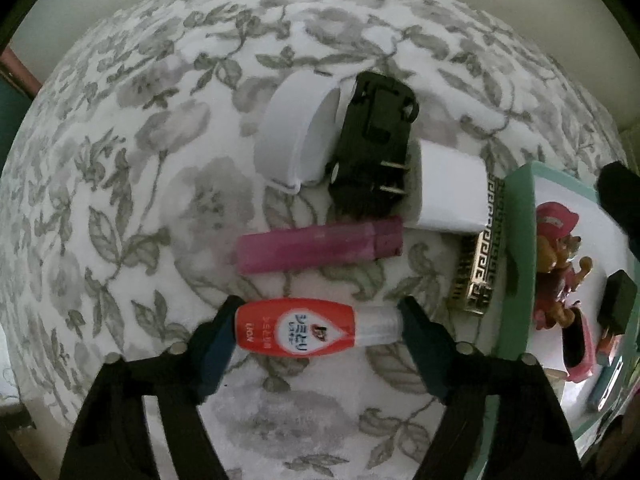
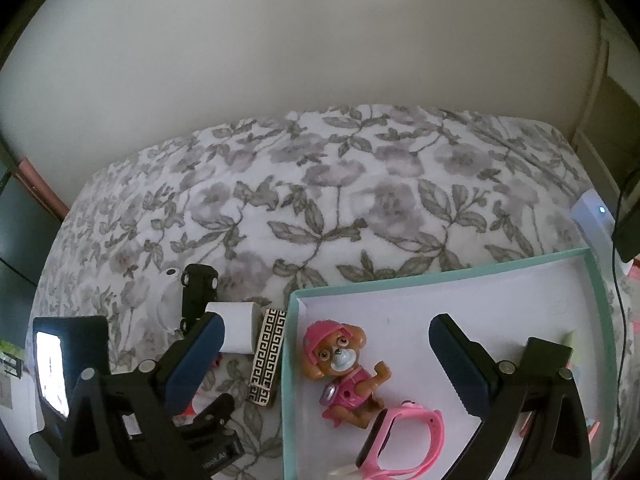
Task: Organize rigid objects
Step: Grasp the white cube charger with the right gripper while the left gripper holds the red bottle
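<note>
left claw [image 1: 320, 330] pinches a red tube [image 1: 296, 330] by its ends above the floral bed [image 1: 120, 200]. right claw [image 2: 324, 344] is spread over the teal tray [image 2: 596, 300], which holds a pup figure [image 2: 340, 372] and pink watch [image 2: 404, 440].

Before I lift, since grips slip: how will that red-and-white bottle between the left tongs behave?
The red-and-white bottle looks like rigid, glossy plastic, so probably slippery. Its rounded, tapering body could roll or pivot, as the left tongs pinch only its ends. It seems small, likely light.
</note>
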Available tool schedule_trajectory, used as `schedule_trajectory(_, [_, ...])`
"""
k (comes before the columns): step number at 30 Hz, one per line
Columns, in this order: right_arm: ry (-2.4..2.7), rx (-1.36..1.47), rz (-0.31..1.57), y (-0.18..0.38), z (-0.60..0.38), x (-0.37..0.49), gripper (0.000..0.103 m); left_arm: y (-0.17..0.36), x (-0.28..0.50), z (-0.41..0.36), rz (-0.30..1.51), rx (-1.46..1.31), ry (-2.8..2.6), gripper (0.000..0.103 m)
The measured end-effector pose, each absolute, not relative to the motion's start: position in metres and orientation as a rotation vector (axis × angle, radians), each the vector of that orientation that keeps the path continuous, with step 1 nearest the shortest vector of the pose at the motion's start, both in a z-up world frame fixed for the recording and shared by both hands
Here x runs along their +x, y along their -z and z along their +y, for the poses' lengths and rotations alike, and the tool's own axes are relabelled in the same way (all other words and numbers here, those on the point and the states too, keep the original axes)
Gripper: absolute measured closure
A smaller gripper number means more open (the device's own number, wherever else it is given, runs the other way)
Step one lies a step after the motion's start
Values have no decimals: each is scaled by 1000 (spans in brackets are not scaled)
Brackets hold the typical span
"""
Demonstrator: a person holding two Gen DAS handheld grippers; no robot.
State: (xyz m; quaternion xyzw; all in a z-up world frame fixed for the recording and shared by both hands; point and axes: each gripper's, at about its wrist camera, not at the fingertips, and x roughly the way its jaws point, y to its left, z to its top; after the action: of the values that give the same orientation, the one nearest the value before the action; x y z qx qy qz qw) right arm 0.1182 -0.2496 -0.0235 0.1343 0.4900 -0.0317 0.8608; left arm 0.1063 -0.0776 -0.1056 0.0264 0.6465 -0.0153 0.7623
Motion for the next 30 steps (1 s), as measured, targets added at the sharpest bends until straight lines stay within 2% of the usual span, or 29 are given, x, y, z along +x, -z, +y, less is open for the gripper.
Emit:
schedule_trajectory(12, [6, 264, 1052, 32, -227, 124, 0, 97, 120, -33, 1409, -82, 15, 24])
schedule_trajectory(17, [-30, 293, 1066, 37, -216, 129, 5, 89, 128, -2, 1383, -145, -35, 24])
schedule_trajectory(19, [-50, 299, 1070, 38, -210, 131, 12, 84, 134, 10, 1365, -170, -56, 24])
schedule_trajectory(24, [-78, 284, 1066, 39, -198, 135, 20, 76, 143, 32, 1340, -227, -84, 24])
schedule_trajectory(26, [-97, 296, 1069, 41, -194, 137, 32, 73, 147, 39, 1338, -238, -88, 24])
schedule_trajectory(28, [-118, 307, 1080, 44, -190, 140, 40, 74, 149, 42, 1339, -256, -90, 24])
schedule_trajectory(30, [-124, 289, 1090, 47, -185, 142, 40, 74, 151, 45, 1343, -271, -88, 24])
